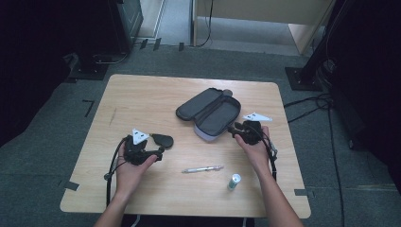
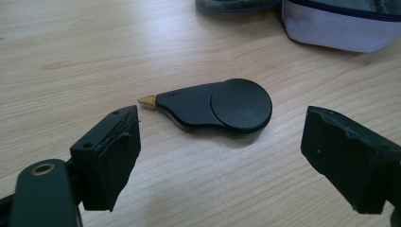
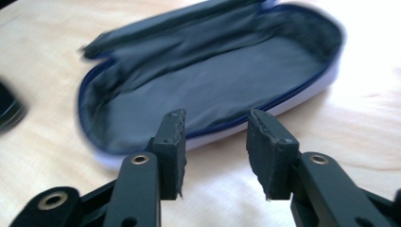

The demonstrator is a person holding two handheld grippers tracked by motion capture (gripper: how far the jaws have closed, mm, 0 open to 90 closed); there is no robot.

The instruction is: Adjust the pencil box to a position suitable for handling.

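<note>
Left gripper view: the left gripper [image 2: 222, 161] stands wide, nothing between its pads, with the black correction-tape dispenser [image 2: 215, 108] lying flat on the table [image 2: 71, 52] just ahead of the gap, probably lined up for a grasp across its body. The right gripper [image 3: 215, 137], jaws narrower and empty, points at the near rim of the open pencil case [image 3: 213, 75], likely to steady it for loading. A pen [image 1: 203, 169] and small tube [image 1: 234, 181] lie nearer the person.
</note>
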